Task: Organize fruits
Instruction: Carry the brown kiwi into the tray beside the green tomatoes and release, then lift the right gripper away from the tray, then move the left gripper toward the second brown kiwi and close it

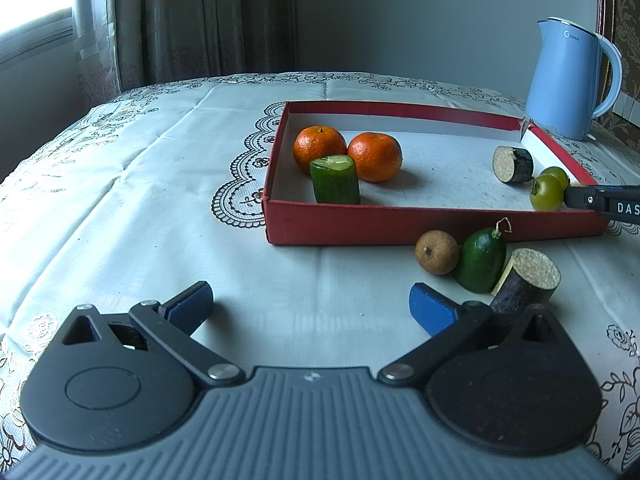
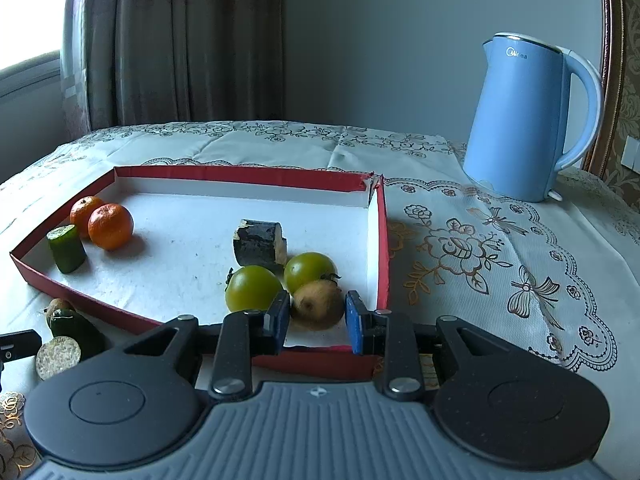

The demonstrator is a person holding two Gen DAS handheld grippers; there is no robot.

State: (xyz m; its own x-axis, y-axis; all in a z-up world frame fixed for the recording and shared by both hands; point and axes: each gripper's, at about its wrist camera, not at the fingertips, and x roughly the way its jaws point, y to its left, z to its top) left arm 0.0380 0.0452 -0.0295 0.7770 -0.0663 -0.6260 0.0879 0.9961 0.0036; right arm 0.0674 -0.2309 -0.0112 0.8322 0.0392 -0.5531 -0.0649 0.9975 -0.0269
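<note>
A red tray [image 1: 400,227] [image 2: 382,240] holds two oranges [image 1: 320,148] [image 2: 110,226], a cucumber piece [image 1: 335,181] [image 2: 67,249], a dark sugarcane piece [image 1: 513,164] [image 2: 258,245] and two green tomatoes [image 1: 546,192] [image 2: 254,289]. My right gripper [image 2: 318,320] sits at the tray's near right corner, its jaws around a brown longan [image 2: 317,305], lightly touching it. My left gripper [image 1: 310,306] is open and empty over the tablecloth. In front of the tray lie another longan [image 1: 437,252], a green cucumber end [image 1: 480,260] and a sugarcane piece [image 1: 526,280], just right of my left gripper.
A blue electric kettle [image 1: 568,80] [image 2: 528,120] stands at the back right on the lace-patterned tablecloth [image 1: 160,184]. Curtains and a window are behind the table at the left. The right gripper's finger [image 1: 600,200] shows at the tray's right edge in the left wrist view.
</note>
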